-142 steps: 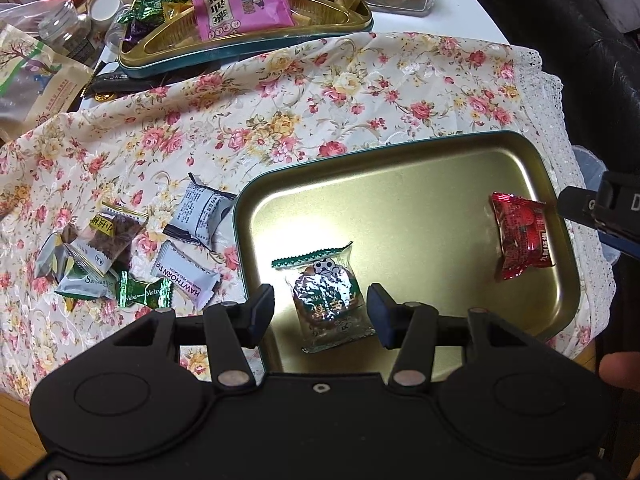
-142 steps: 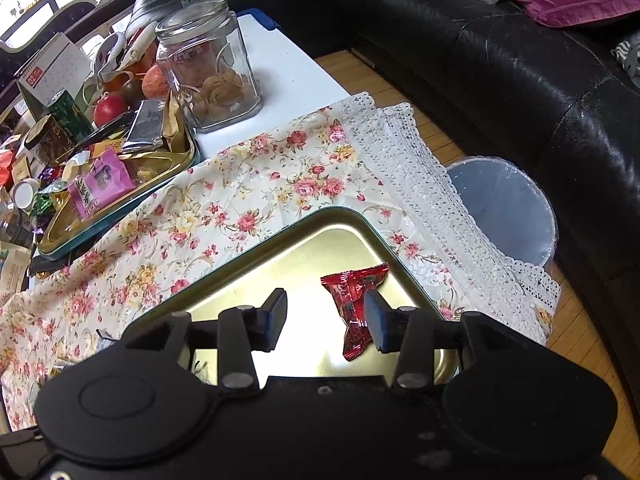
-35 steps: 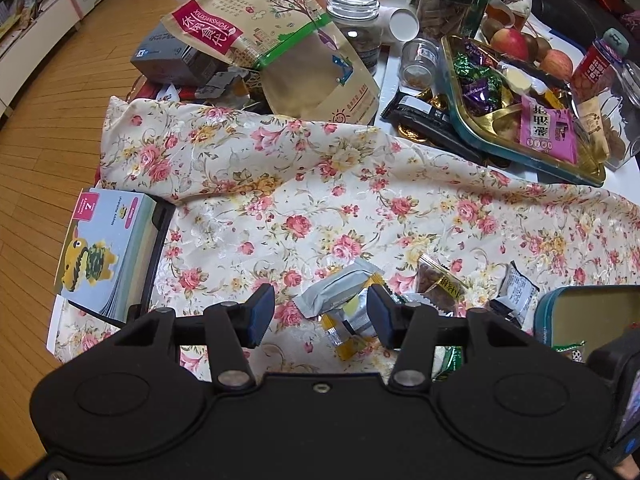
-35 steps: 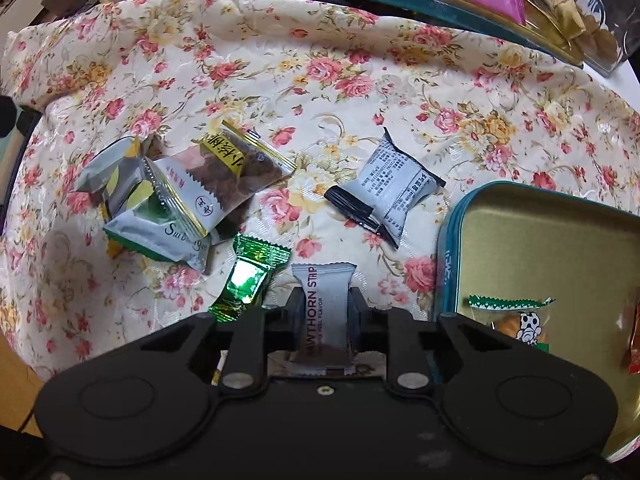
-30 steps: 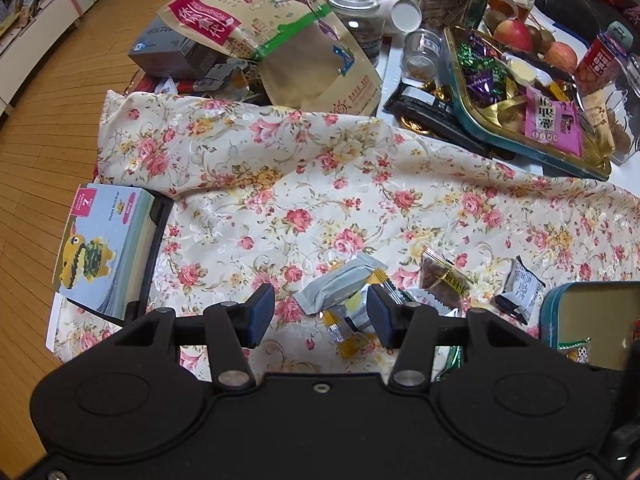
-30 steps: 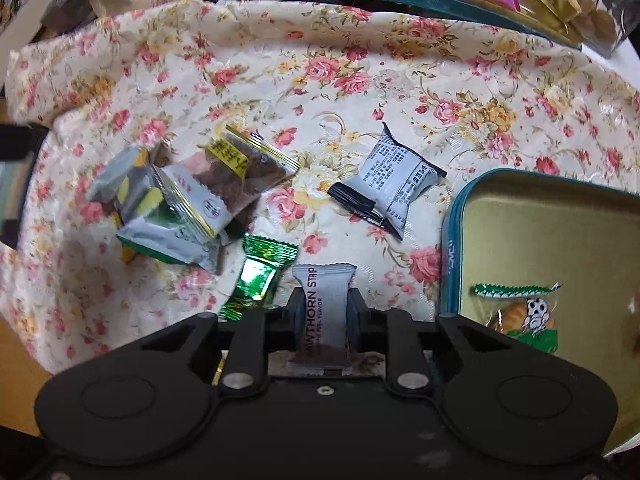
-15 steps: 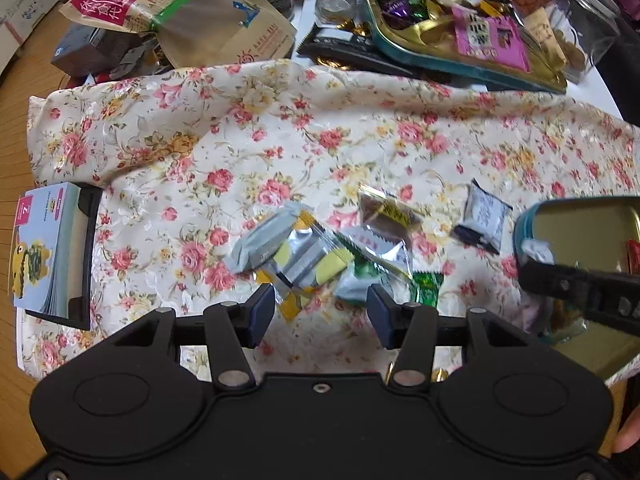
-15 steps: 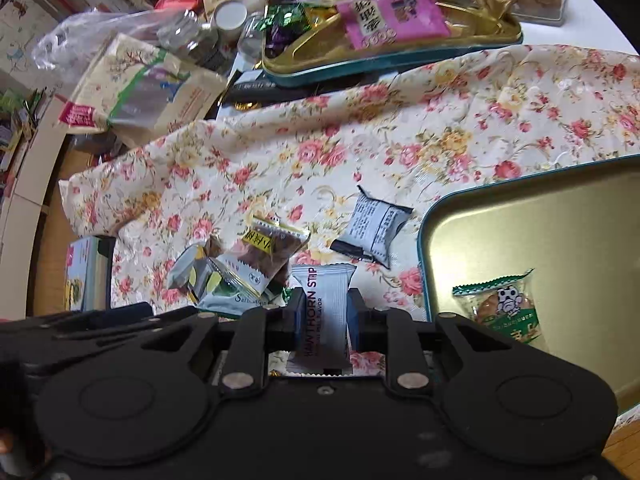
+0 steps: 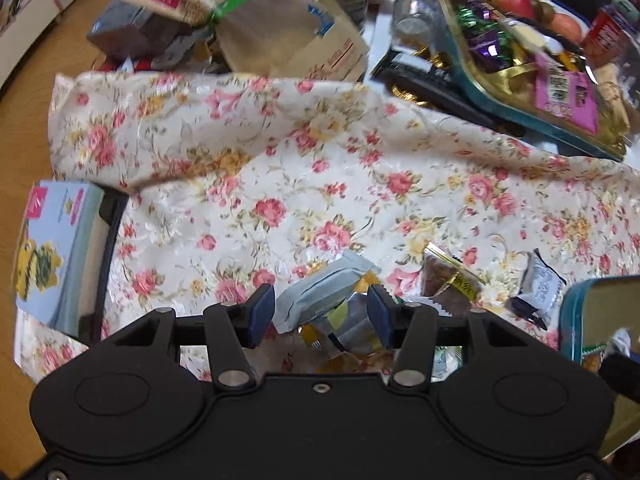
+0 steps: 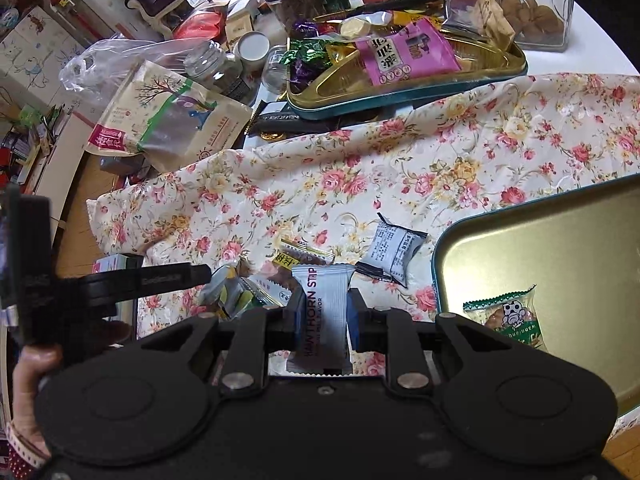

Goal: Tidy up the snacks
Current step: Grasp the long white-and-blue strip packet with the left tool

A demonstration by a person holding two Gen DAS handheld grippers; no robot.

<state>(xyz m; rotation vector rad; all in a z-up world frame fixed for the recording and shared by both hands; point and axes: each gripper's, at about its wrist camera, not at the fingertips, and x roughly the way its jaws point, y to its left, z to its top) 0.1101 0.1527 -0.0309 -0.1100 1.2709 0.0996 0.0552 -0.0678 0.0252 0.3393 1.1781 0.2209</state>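
Right wrist view: my right tongs (image 10: 322, 316) pinch the hawthorn strip (image 10: 325, 312) short of the gold tray (image 10: 560, 240); my left tongs (image 9: 321, 315), wide over the grey packet (image 9: 320, 294), could snag neighbouring wrappers.

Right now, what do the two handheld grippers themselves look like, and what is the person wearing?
Both are matte black plastic. The right gripper has a broad body with two round raised discs, silver pivot pins on angled linkage arms, and blue pads on its fingertips. The left gripper matches it, blue pads included. In the right wrist view a dark red, white-dotted sleeve cuff shows at the hand.
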